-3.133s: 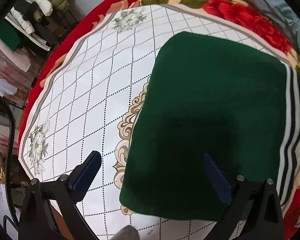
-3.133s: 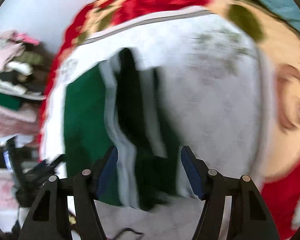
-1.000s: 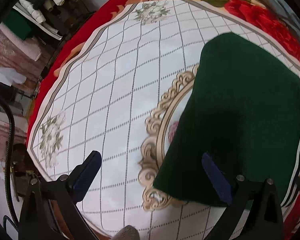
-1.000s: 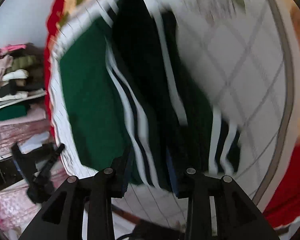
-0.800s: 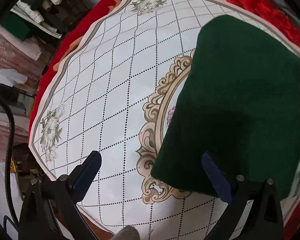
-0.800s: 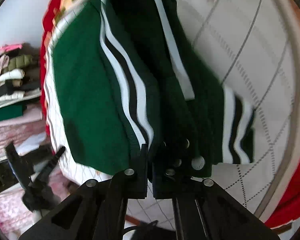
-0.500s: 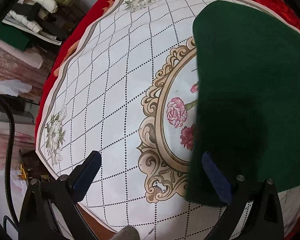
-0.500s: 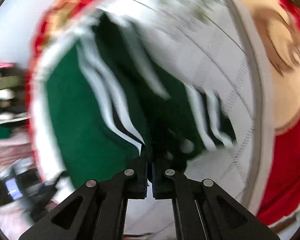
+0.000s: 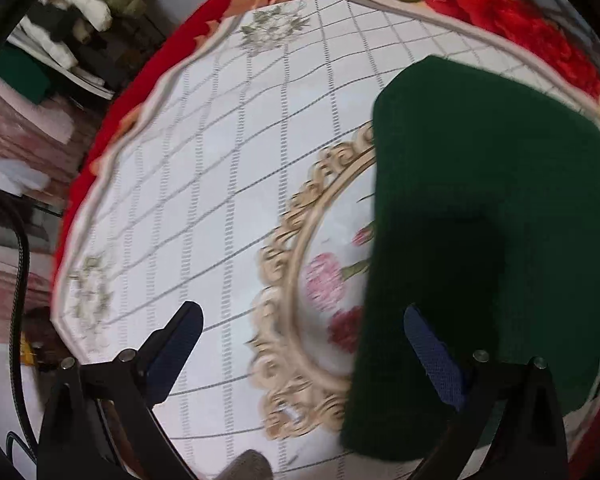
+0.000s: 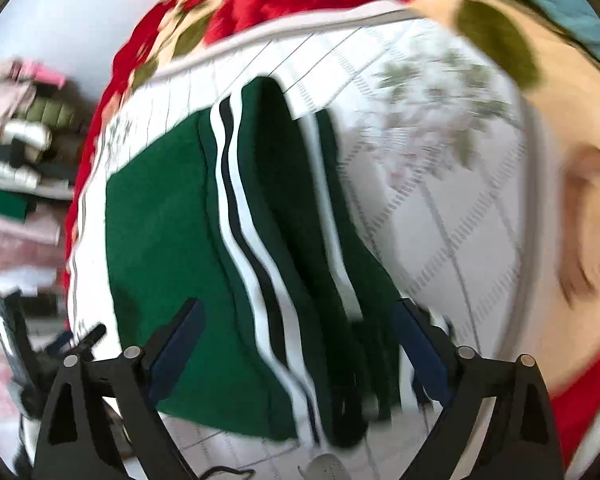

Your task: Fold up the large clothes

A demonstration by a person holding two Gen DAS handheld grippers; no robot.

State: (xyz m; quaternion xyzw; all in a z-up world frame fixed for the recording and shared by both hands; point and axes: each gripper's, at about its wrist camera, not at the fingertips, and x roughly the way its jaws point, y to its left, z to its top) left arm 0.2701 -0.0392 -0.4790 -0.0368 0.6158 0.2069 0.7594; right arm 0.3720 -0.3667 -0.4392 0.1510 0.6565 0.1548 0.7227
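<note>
A dark green garment (image 9: 492, 208) with white and black stripes lies folded on the white patterned blanket (image 9: 204, 184). In the right wrist view the garment (image 10: 172, 264) shows its striped band (image 10: 244, 240) and folded layers. My left gripper (image 9: 300, 332) is open and empty, above the blanket at the garment's left edge, its right finger over the green cloth. My right gripper (image 10: 296, 324) is open and empty, held over the garment's striped end.
The blanket has a red floral border (image 9: 512, 12) and a gold oval frame with roses (image 9: 300, 280). Stacks of folded clothes (image 9: 72, 12) sit on shelves at the left. My left gripper also shows in the right wrist view (image 10: 60, 348).
My right gripper was shut on the garment's striped end and dragged it; now it has opened, let go and drawn back. The left gripper stayed open and shifted slightly over the blanket.
</note>
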